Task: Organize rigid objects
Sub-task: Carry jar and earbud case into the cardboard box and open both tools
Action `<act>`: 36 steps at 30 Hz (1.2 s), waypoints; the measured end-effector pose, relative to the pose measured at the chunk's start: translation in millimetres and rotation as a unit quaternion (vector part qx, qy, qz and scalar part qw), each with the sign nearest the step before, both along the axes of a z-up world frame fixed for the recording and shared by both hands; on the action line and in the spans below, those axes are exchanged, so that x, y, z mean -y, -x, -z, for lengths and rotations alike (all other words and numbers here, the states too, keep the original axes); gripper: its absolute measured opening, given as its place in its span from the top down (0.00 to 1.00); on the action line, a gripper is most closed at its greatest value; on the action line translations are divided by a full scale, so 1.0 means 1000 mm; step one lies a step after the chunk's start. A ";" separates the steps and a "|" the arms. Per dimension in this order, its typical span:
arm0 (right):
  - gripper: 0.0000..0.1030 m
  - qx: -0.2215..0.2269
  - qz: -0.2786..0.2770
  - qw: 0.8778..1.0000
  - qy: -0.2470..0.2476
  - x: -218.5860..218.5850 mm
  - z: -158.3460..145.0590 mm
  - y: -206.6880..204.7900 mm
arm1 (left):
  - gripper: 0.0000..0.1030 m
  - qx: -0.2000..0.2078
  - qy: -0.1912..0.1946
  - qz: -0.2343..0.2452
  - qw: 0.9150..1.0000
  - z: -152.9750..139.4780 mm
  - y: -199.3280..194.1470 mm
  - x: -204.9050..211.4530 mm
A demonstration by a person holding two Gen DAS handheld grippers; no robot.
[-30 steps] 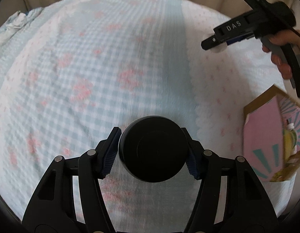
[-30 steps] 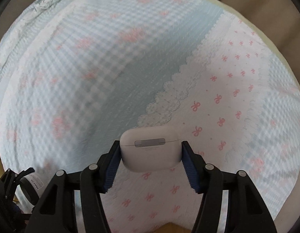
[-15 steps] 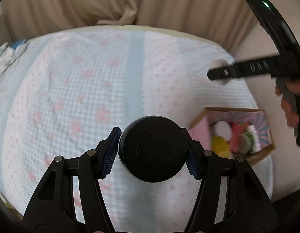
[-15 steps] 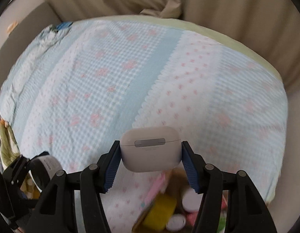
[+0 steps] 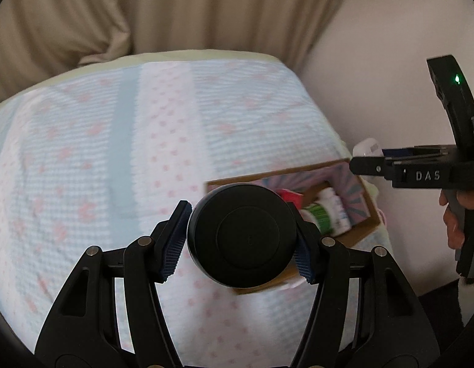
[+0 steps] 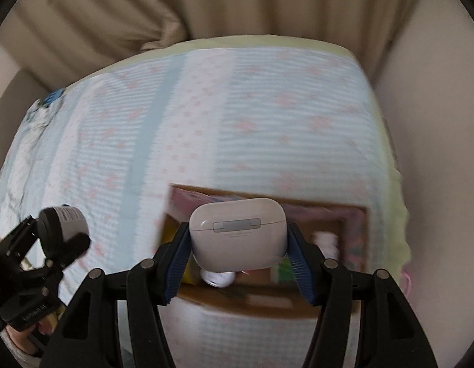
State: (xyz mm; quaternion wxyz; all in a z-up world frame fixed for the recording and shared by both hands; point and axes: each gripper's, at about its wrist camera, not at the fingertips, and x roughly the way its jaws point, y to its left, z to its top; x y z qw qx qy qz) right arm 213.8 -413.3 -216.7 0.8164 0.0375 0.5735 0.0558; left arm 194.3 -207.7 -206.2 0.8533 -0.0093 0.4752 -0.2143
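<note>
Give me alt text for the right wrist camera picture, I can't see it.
The right tongs are shut on a white earbud case, held above an open cardboard box of small items on a pastel bedspread. At lower left, the left tongs grip a black round container.

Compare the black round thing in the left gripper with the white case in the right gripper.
The black round container is dark and circular; the white earbud case is pale and a rounded rectangle. The case shows a metal hinge strip; the container's facing end is plain. Both are clamped between blue pads, above the bed near the cardboard box.
</note>
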 end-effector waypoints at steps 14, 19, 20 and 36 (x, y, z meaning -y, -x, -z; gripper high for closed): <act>0.45 -0.050 0.090 0.994 -0.023 0.111 0.050 0.019 | 0.44 -0.061 -0.025 0.108 0.992 0.064 -0.012 0.130; 0.45 -0.068 0.085 0.993 -0.038 0.118 0.084 0.001 | 0.44 -0.089 -0.050 0.138 0.985 0.104 -0.013 0.152; 0.45 -0.071 0.082 0.993 -0.042 0.118 0.090 -0.003 | 0.44 -0.096 -0.053 0.141 0.984 0.112 -0.014 0.155; 0.44 -0.113 0.062 0.985 -0.119 0.111 0.151 -0.043 | 0.12 -0.178 -0.108 0.153 0.966 0.149 -0.019 0.167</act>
